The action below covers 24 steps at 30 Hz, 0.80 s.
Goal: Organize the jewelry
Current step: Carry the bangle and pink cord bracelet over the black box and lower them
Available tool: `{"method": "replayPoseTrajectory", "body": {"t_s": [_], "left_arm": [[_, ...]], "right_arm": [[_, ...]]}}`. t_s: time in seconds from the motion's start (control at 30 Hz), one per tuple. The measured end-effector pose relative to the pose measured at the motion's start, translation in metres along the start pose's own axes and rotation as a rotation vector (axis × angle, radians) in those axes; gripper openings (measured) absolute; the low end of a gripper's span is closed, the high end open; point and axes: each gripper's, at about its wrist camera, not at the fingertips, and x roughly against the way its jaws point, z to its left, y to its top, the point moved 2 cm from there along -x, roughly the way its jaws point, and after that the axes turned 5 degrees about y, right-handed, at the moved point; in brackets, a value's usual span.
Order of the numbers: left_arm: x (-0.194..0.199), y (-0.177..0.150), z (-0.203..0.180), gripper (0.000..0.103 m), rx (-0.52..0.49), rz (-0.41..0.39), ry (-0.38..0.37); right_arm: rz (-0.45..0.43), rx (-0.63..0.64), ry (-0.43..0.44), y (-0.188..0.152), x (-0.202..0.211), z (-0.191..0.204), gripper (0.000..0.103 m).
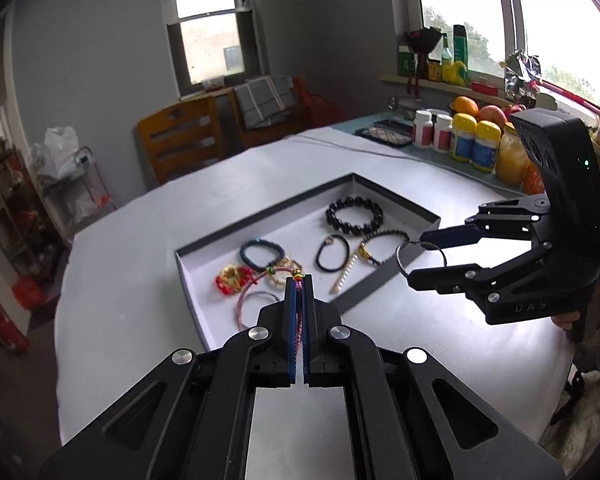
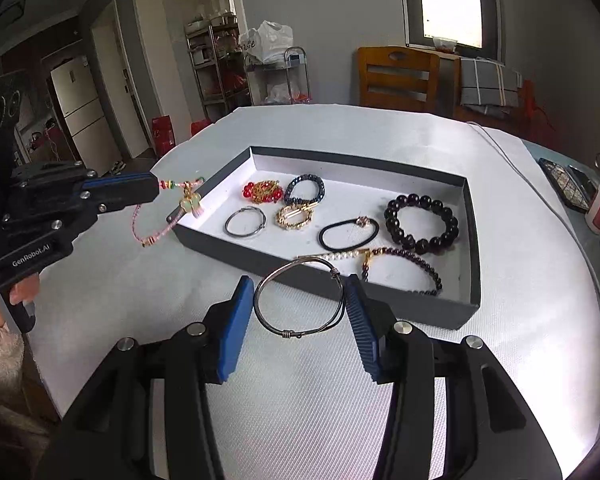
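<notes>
A dark shallow box (image 2: 473, 240) with a white floor holds several bracelets, among them a black bead bracelet (image 2: 422, 224), a black hair tie (image 2: 349, 233) and a silver ring bangle (image 2: 245, 221). My left gripper (image 1: 299, 280) is shut on a pink cord bracelet (image 2: 168, 216) with a green charm and holds it in the air at the box's near-left corner. My right gripper (image 2: 300, 304) holds a silver wire bangle (image 2: 300, 304) between its blue pads (image 2: 236, 336), just in front of the box's near wall. It also shows in the left wrist view (image 1: 420, 258).
The box (image 1: 396, 196) sits on a round table with a white cloth (image 2: 340, 400). Pill bottles (image 1: 432, 130), jars and fruit stand at the table's far right edge. A phone (image 2: 566, 184) lies at the right. Wooden chairs (image 2: 398, 76) stand behind the table.
</notes>
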Motion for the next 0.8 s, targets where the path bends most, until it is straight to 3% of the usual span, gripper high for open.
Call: {"method": "replayPoseTrajectory", "body": {"t_s": [0.13,0.3,0.5,0.8], "left_arm": [[-0.015,0.020,0.009,0.002,-0.013,-0.018,0.038],[-0.055,0.027,0.003,0.002,-0.029,0.019,0.041],[-0.095,0.012,-0.007,0.002,-0.002,0.094,-0.020],[-0.115,-0.013,-0.007,0.002,0.070,0.187,-0.138]], "right_arm": [[-0.008,-0.001,-0.013,0.022,-0.007,-0.009,0.047],[-0.002,-0.008,-0.070,0.044,-0.024,-0.027,0.047],[0.026,-0.039,-0.108,0.059,-0.056,-0.047,0.047],[0.109,-0.091,-0.154,0.079,-0.115,-0.064,0.047]]}}
